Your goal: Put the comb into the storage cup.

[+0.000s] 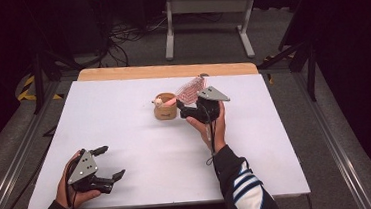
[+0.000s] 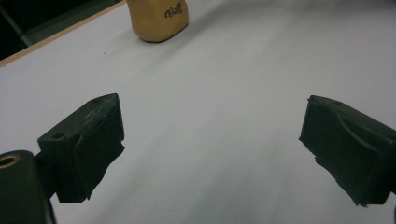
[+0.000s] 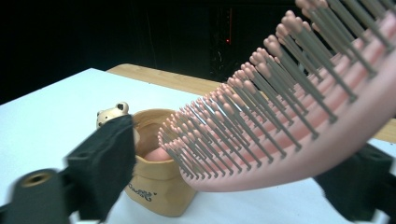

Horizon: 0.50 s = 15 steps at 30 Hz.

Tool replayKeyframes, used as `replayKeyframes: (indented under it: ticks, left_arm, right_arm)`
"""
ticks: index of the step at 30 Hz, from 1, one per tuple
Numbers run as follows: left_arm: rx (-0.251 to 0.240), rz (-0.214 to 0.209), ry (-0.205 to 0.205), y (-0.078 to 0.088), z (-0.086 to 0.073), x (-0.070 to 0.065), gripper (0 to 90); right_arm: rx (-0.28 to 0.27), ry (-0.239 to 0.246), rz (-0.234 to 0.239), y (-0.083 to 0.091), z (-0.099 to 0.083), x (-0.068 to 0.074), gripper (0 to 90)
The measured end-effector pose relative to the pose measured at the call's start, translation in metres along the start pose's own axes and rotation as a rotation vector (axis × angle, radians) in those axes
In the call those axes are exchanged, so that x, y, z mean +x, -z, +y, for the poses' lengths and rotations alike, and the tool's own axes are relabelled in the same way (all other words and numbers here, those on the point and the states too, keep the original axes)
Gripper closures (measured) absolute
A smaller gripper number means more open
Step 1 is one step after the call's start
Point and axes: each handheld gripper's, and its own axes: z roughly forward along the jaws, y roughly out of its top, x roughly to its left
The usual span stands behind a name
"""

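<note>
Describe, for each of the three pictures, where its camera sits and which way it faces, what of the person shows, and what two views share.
High view: above the person's side, facing forward and down on the white table; both forearms, left gripper, right gripper.
Left gripper view: low over the table, along its wide-apart jaws toward the tan cup.
Right gripper view: beside the cup, jaws flanking the pink hairbrush, its handle end in the cup.
Shared: the cup appears in all three.

white table top (image 1: pixel 124 114) sitting over a wooden edge (image 1: pixel 166 71); grey frame legs (image 1: pixel 169 30) and cables (image 1: pixel 123 36) lying on floor behind.
</note>
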Motion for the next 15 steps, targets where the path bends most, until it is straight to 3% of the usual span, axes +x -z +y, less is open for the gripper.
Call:
replayKeyframes:
  ticks: [8,15]
  left_arm:
    - [-0.001,-0.002,0.0,0.0002,0.0,0.0002,7.3]
    - [0.001,0.0,-0.001,0.0006,0.0001,0.0002,7.3]
  right_arm:
    - [0.012,0.023,-0.005,-0.0017,0.0003,0.0031,5.9]
    - [0.002,0.011,0.008,-0.0003,0.0011,0.0028,5.0]
